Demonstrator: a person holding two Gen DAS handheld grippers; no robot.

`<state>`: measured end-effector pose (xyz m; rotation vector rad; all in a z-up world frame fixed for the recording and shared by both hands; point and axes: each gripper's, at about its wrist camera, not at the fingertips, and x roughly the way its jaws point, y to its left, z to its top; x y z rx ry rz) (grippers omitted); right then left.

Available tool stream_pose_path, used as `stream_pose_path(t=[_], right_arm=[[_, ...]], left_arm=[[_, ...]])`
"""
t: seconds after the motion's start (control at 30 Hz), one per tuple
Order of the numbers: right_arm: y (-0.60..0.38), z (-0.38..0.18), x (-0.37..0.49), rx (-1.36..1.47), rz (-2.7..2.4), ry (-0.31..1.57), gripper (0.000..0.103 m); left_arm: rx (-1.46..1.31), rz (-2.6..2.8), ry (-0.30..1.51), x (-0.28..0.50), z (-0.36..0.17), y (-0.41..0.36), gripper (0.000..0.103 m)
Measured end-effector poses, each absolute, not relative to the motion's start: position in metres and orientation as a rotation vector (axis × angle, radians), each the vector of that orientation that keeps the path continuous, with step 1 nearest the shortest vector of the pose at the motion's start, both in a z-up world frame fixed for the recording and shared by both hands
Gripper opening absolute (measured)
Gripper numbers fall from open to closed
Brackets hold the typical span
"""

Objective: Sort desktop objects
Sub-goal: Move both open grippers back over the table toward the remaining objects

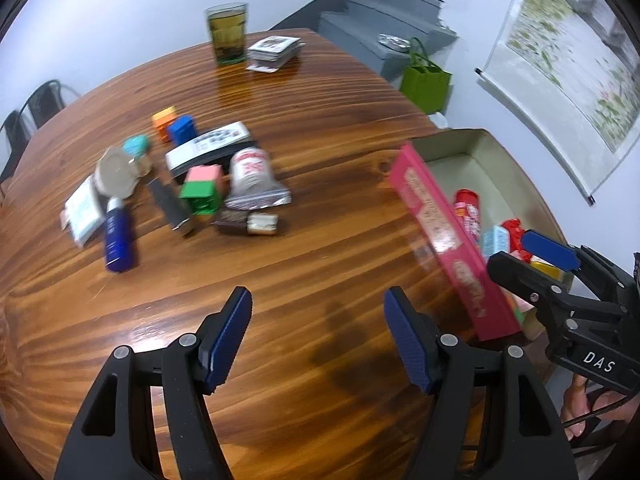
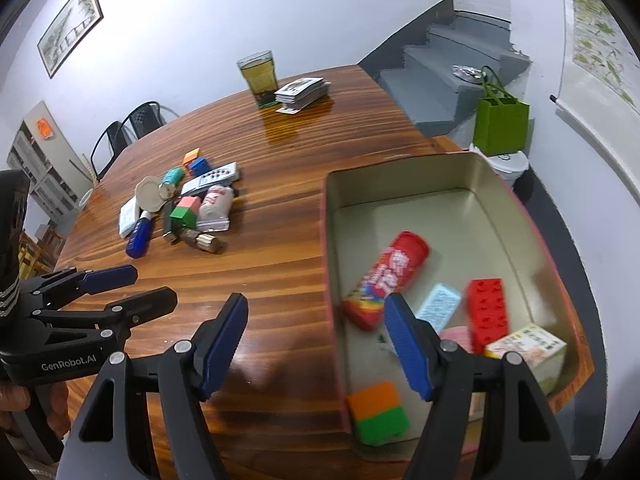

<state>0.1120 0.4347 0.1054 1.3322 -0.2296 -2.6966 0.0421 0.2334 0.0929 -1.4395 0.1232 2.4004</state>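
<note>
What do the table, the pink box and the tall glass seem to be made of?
The table looks like varnished wood: striped grain, glossy reflections. The pink box seems to be tin: dull metallic inside, thin rolled rim, though coated cardboard is possible. The tall glass appears to be clear glass; the liquid shows through.

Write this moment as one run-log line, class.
left hand-held gripper: open, empty | right hand-held gripper: open, empty, over tin edge | pile: unsorted on table

We are holding left gripper (image 1: 318, 336) low, jaws spread wide, nothing between pads. We are holding right gripper (image 2: 316, 344) alongside, jaws likewise wide apart, empty, both pointing forward, side by side.
</note>
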Motion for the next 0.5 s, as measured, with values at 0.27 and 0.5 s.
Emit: stream_pose_path(t=[0.27,0.5], right_arm=[[0.397,0.106,0.102,1.327,-2.662,-0.194,0.075],[0.371,0.102,0.093,1.351,-2.637,-0.169,0.076]], left_arm=[[-1.500,2.448,0.010,0.031,0.084,0.177,0.072],[-1.554,2.502,-0.112,0.012,0.075,0.125,0.072]])
